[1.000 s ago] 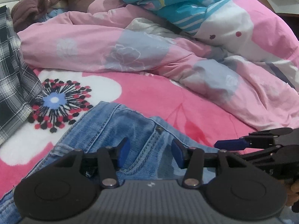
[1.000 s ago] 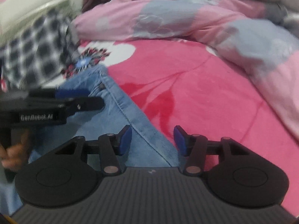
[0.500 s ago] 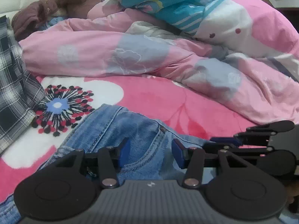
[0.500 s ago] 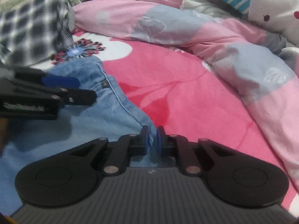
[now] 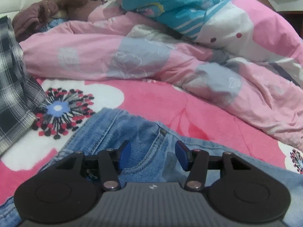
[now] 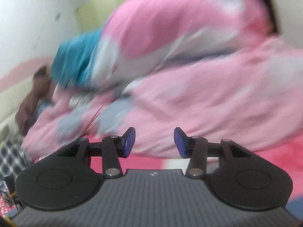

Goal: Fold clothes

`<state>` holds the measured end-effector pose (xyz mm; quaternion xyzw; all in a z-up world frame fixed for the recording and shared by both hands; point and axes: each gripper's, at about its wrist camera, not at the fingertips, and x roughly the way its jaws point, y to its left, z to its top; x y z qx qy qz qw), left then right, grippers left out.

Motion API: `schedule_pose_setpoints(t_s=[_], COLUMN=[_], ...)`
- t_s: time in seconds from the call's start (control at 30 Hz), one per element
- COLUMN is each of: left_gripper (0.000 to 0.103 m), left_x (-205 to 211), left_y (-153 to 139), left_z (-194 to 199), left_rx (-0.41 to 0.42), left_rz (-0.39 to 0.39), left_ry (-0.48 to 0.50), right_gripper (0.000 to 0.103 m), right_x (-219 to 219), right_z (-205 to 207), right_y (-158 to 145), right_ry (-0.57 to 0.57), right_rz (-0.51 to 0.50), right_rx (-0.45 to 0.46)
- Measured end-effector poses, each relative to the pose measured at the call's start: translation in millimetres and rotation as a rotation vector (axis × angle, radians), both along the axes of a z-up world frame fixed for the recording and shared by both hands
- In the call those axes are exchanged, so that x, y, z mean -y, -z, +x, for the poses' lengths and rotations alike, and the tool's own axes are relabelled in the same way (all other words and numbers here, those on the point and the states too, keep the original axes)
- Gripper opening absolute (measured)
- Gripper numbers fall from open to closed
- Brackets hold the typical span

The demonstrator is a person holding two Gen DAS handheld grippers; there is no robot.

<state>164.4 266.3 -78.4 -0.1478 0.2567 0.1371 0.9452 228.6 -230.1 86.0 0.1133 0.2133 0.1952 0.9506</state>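
With the left gripper [image 5: 152, 154] opening over the jeans [image 5: 115, 130] near the bed's [image 5: 155, 104] front edge and the right gripper [image 6: 154, 141] opening empty, pinch the waistband firmly before folding.

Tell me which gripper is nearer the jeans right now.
Left. The left gripper hangs just over the jeans, denim between its opening jaws, pads not pressing. The right gripper, jaws opening and empty, faces the pink quilt, with no jeans in its view.

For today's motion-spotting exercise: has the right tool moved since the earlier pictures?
Yes. The right tool has swung up and away from the jeans: its view now faces the pink quilt, blurred and tilted, with no denim between its opening jaws.
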Motion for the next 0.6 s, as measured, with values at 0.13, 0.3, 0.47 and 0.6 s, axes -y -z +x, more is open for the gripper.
schedule_pose_setpoints(t_s=[0.13,0.3,0.47,0.6], left_gripper=[0.056,0.058,0.059,0.057], left_x=[14.5,58.0,121.8,152.3], left_y=[-17.4,-43.4,-38.0,-7.6], left_z=[-7.4,-11.5,6.3,25.7], left_rx=[0.013,0.000,-0.083,-0.167], left_rz=[0.022,-0.013,0.007,0.074], left_ry=[0.036,0.204,0.366,0.357], right_gripper=[0.044,0.045,0.041,0.036], right_x=[115.6,210.1,209.0,122.3], right_z=[-92.3,-163.3,-141.4,-74.0], right_y=[-34.8,-30.9,17.2,61.3], right_ry=[0.191,0.386,0.286,-0.007], right_rz=[-0.053,-0.066,-0.035,-0.156], right_rx=[0.059,0.038,-0.049,-0.101])
